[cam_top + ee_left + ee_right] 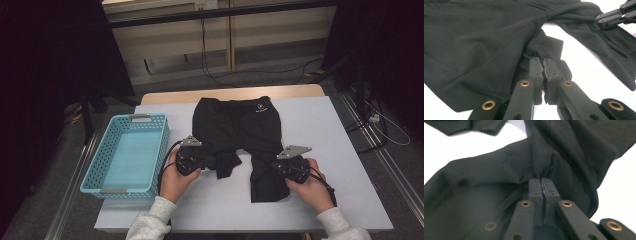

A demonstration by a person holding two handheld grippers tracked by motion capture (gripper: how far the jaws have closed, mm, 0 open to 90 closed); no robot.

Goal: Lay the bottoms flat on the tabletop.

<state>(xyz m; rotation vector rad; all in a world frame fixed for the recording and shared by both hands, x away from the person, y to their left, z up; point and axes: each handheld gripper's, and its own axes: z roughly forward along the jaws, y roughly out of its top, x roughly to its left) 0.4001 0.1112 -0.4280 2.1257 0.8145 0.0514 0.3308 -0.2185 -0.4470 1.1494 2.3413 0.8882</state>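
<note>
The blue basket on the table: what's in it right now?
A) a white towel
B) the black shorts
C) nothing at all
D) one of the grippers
C: in the high view the blue basket shows only its bare floor, while the black shorts lie on the table beside it.

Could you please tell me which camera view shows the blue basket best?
The high view: the blue basket sits whole at the table's left, beside the black shorts. The two gripper views look along shut jaws at the dark fabric instead.
</note>
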